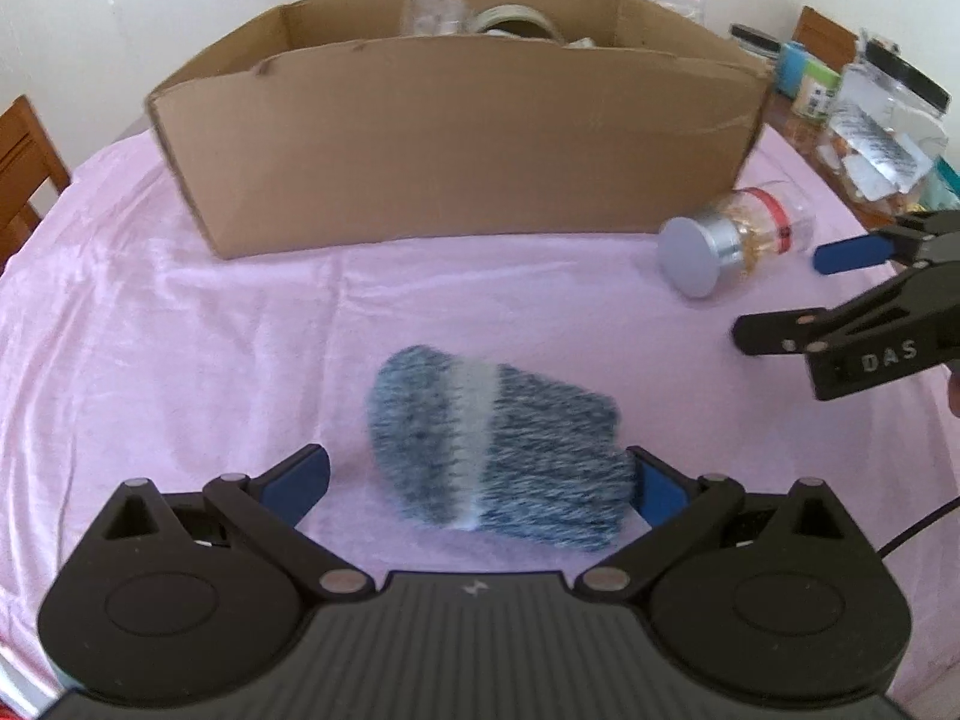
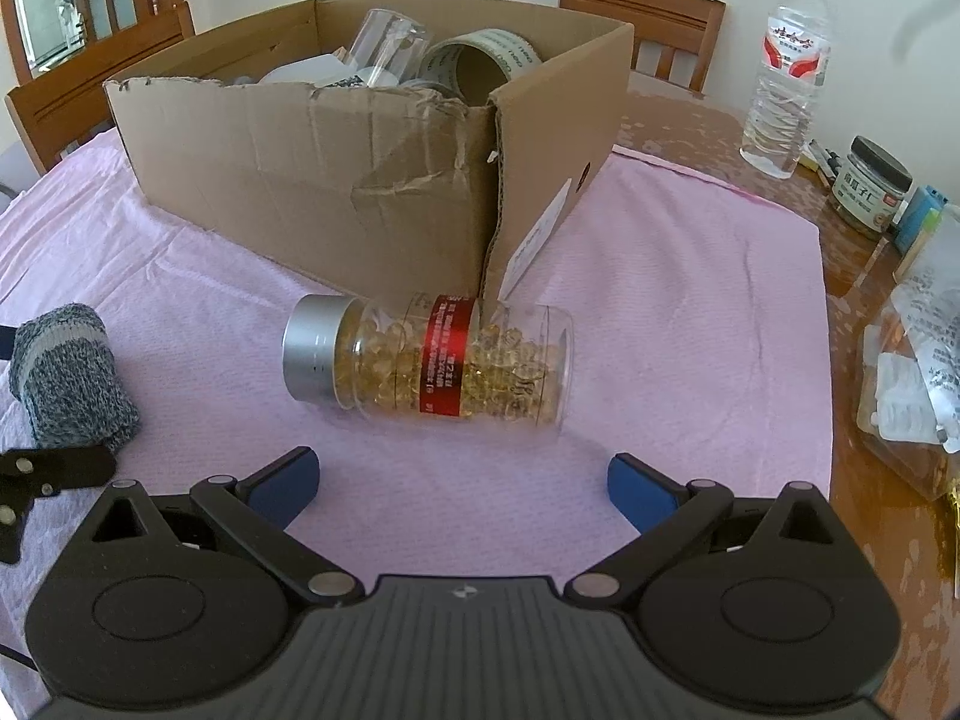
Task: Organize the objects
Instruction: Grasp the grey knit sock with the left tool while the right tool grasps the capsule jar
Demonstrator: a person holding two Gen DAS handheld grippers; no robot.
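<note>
While capsule bottle (image 2: pixel 429 360) lies by box (image 2: pixel 336 192) | sock roll (image 1: pixel 492 450) near | jaws spread

**Table and what sits on it**

Table (image 2: pixel 678 111) brown wood, glossy, mostly covered by a pink cloth (image 2: pixel 690 300). On the cloth: open cardboard box (image 1: pixel 456 144), capsule bottle (image 2: pixel 432 360) lying on its side just beside the box corner, rolled grey-blue sock (image 1: pixel 498 450) nearer the front. On the bare wood off the cloth's right edge: upright water bottle (image 2: pixel 786 66), black-lidded jar (image 2: pixel 870 186), clear container of packets (image 2: pixel 912 384).
</note>
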